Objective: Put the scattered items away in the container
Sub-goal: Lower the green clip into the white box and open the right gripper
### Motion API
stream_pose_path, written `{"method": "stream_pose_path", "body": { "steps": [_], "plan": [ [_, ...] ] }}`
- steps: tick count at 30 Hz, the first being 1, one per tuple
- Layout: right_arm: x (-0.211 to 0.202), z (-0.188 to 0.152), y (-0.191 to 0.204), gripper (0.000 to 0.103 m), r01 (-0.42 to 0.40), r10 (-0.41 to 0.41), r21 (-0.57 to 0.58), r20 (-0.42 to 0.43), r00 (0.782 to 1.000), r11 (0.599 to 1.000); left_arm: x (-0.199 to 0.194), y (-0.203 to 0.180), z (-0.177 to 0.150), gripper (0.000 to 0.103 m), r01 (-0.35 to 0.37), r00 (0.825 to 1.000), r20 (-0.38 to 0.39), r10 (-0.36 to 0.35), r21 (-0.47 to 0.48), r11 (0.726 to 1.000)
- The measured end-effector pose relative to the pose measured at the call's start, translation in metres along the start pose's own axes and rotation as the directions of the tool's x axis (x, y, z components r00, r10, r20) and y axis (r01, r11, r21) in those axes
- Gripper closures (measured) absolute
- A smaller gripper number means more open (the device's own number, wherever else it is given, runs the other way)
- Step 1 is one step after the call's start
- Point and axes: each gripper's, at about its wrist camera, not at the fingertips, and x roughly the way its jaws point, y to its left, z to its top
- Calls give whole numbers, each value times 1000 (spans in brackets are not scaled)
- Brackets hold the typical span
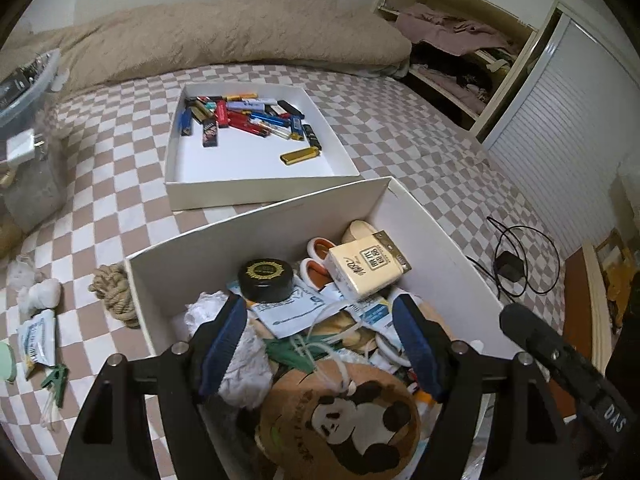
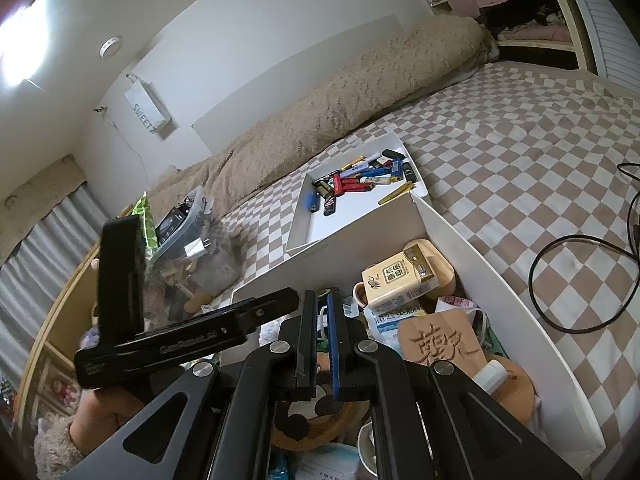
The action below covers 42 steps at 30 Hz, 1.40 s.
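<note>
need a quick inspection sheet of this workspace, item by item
surface: checkered bedsheet, beige blanket bunched along the far side
job's things: deep white box crowded with a panda plush, black round tin and cream carton; shallow white tray beyond it holds lighters
clutter: rope knot, crumpled packet and green clip lie on the sheet left of the box
grippers: left gripper open above the box, nothing pressed; right gripper shut, nothing visibly gripped
cables: black cable with adapter right of the box
surroundings: open wardrobe shelves with clothes, clear plastic bin far left
</note>
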Motion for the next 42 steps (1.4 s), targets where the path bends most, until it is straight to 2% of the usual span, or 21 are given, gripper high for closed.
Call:
{"method": "stream_pose_path", "body": {
  "steps": [7,10,15,20,21,22,23,24,28,32,42],
  "plan": [
    [2,-3,2,98,15,-15,-16,-10,1000,1000,-17,5,-11,21,-35,999,37,36,-5,999],
    [3,-4,4,99,30,-31,-31,-12,999,999,-26,9,-13,13,-42,997,63,43,-17,999],
    [2,-5,8,99,119,-119,-80,2,993,990,-41,12,-18,11,-72,993,97,71,1,997],
    [4,-8,12,98,242,-242,-139,14,970,960,-52,16,-25,1,-90,989,120,90,-2,996],
    [4,-9,13,88,260,-260,-151,18,965,954,-54,16,-26,0,-97,987,128,97,-3,995],
    [4,-9,13,72,269,-270,-162,22,963,949,-56,17,-28,0,-107,985,136,106,-3,994],
    [4,-10,14,18,272,-272,-169,24,962,947,-58,17,-29,0,-124,982,140,123,-3,992],
    [3,-10,14,0,270,-268,-175,36,963,947,-60,18,-30,0,-132,981,141,131,-3,991],
    [3,-10,15,0,265,-254,-186,80,964,946,-63,21,-31,0,-144,981,136,142,2,990],
    [11,-11,15,0,285,-276,-212,71,958,935,-67,22,-33,0,-161,977,142,157,15,987],
    [13,-16,18,0,296,-289,-228,64,955,928,-81,32,-36,0,-145,974,177,145,-11,989]
  ]
}}
